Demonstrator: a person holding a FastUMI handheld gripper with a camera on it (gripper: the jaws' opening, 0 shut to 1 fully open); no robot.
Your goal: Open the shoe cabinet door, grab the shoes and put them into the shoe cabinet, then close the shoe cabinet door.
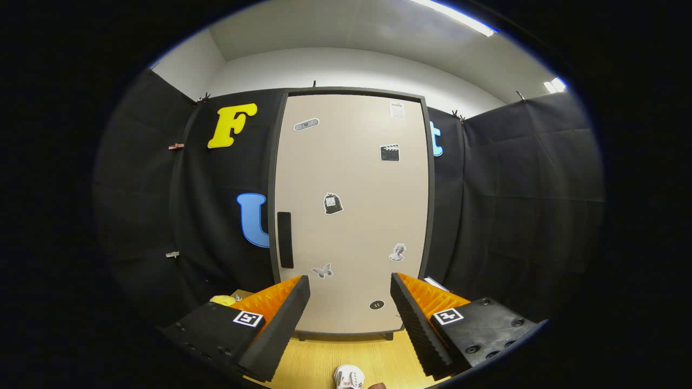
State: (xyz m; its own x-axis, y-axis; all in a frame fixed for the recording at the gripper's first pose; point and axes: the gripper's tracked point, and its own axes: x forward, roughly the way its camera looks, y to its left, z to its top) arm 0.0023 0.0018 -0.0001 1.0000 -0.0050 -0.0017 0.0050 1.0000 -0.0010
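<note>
Claw (350,302) fingers stood spread wide apart with nothing between them, pointed toward the shoe cabinet (350,210); the gap between the fingers framed the lower part of the cabinet door (357,183); the door was shut, flush within its dark frame, and the cabinet stood upright on a wooden floor (324,362) against the black cloth wall (513,205) of the booth; a dark vertical handle (285,240) sat near the door's edge on the side of the left finger, above and just beyond that finger's tip; several small stickers were scattered across the pale door face, among them a butterfly sticker (322,270) just above the left fingertip, a bust-shaped sticker (398,252) above the right fingertip, and a small dark round sticker (377,304) low on the door between the fingers; a shoe (348,376), white with red marks, lay on the floor below and between the fingers, nearer the camera than the cabinet and well apart from its base, with part of it cut from sight; a yellow object (223,300) showed behind the left finger beside the cabinet's base, too hidden to identify; two clips (175,146) were fixed to the cloth wall to the left of the cabinet.
</note>
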